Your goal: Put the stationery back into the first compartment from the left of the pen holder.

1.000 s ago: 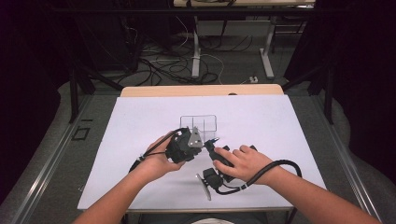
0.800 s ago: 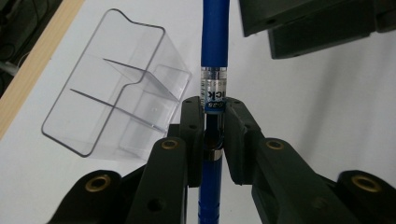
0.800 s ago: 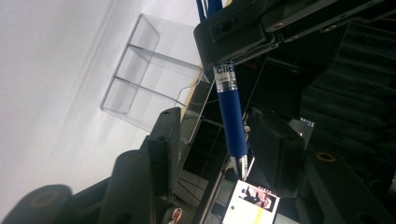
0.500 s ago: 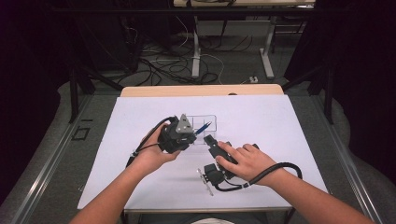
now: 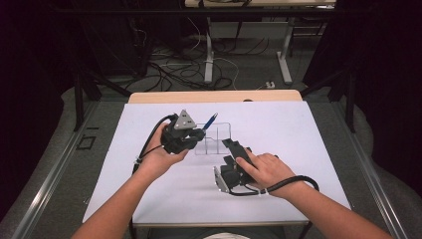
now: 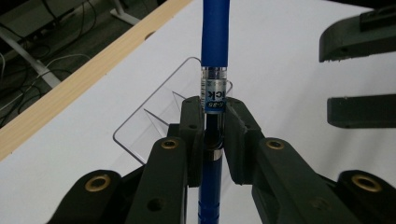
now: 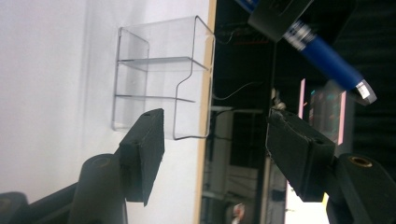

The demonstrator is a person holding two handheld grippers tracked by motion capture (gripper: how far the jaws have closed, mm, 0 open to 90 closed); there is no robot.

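The left gripper [image 5: 195, 133] clamps a blue plastic pen [image 6: 214, 56] above the clear acrylic organizer [image 5: 213, 141]; the right gripper [image 7: 212, 140] has just been opening, with nothing between its jaws.

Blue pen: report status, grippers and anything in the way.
Left gripper shut on blue pen, above clear holder. Right gripper jaws just opening, nothing between. Path clear.

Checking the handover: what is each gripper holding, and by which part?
The left gripper holds the blue pen, jaws shut on its barrel just below the label. The right gripper holds nothing; its jaws have just been opening.
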